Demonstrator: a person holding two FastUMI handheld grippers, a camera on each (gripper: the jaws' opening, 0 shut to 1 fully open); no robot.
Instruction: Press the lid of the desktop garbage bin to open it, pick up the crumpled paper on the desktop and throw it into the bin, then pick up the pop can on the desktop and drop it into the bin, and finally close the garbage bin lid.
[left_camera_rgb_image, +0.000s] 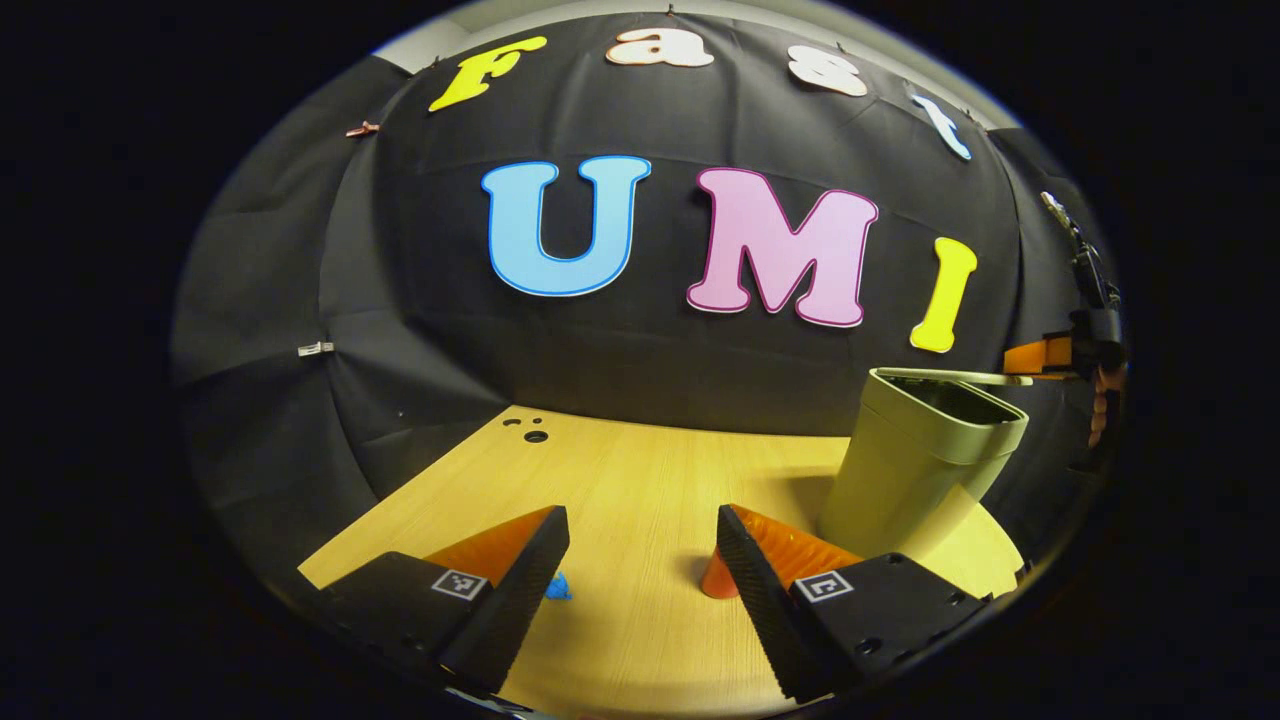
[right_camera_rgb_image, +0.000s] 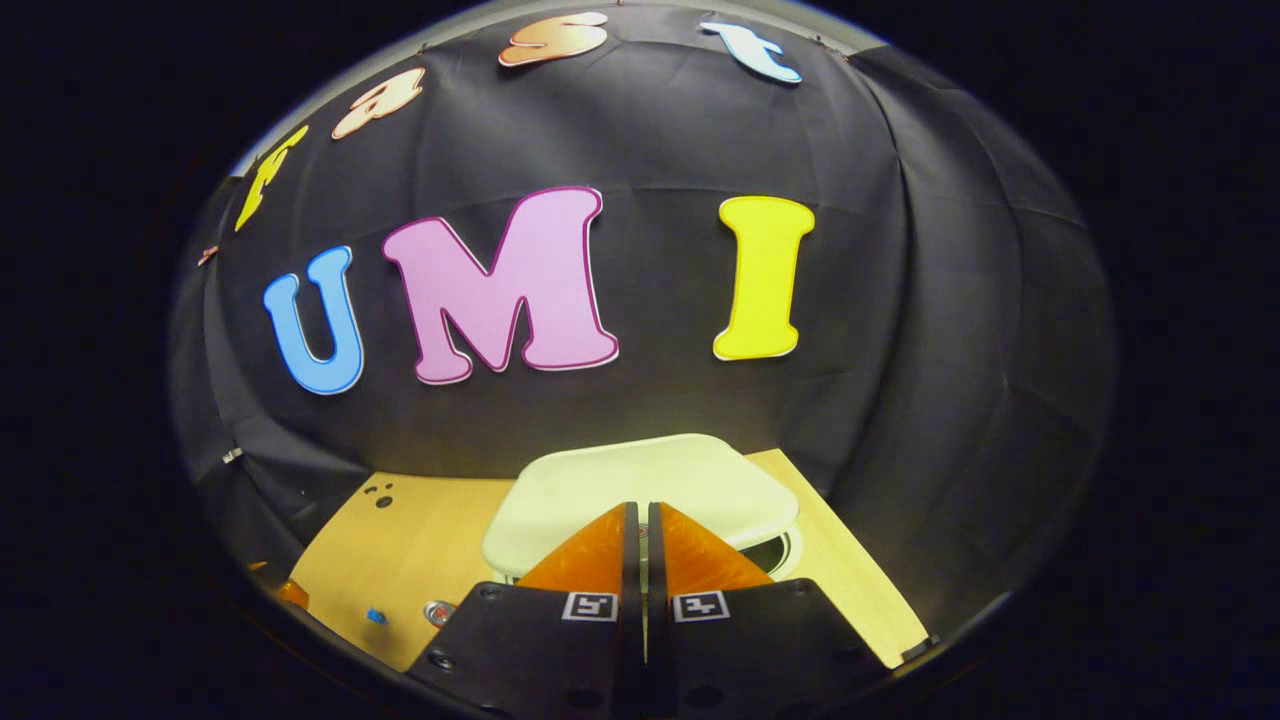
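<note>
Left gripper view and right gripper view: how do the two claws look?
The left claw and right claw each have two wedge-shaped fingers on black blocks with screw holes. Each block bears a small square black-and-white marker. The left claw's inner faces are ribbed.

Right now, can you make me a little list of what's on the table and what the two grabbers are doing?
bin: green desktop bin stands upright on the table's right side
lid: pale lid raised, partly open; dark opening shows
table: light wooden desktop
left gripper: open, fingers apart, holding nothing, low over the table
right gripper: shut, empty, just in front of the lid
small bits: a blue speck on the table
</note>
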